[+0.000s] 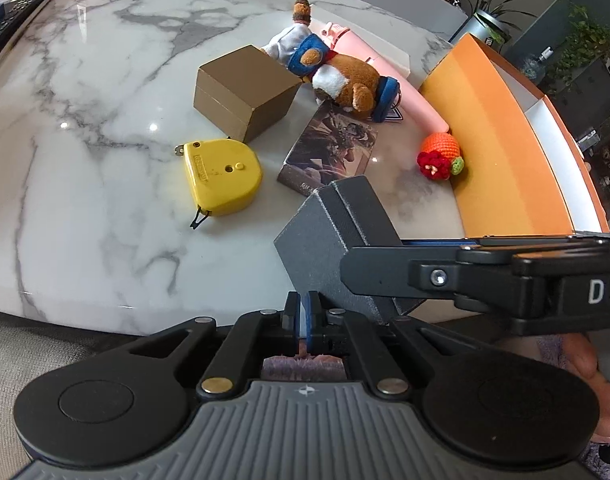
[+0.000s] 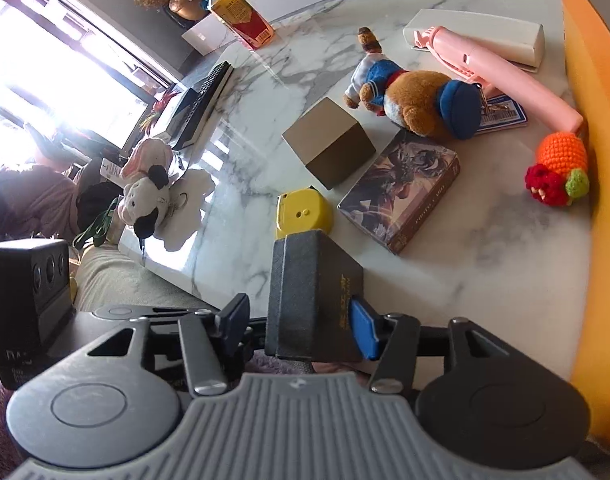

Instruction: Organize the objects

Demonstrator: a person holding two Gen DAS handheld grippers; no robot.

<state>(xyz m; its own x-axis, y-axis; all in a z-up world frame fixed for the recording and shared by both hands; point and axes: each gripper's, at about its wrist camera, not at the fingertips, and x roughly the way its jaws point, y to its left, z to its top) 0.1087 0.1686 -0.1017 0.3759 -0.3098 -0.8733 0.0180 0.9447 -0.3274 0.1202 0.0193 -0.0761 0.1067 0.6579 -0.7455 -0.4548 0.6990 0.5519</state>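
Right gripper (image 2: 301, 320), jaws gripping the dark grey box (image 2: 313, 300) above the tabletop (image 2: 485, 240), should carry it level to the orange tray (image 2: 585, 80); left gripper (image 1: 301, 316) jaws closed, empty.

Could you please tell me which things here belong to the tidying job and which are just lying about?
Job: grey box in the right gripper, orange box, tape measure, brown box, teddy, knitted carrot, card box.
Lying about: keyboard, bottle, cow toy.
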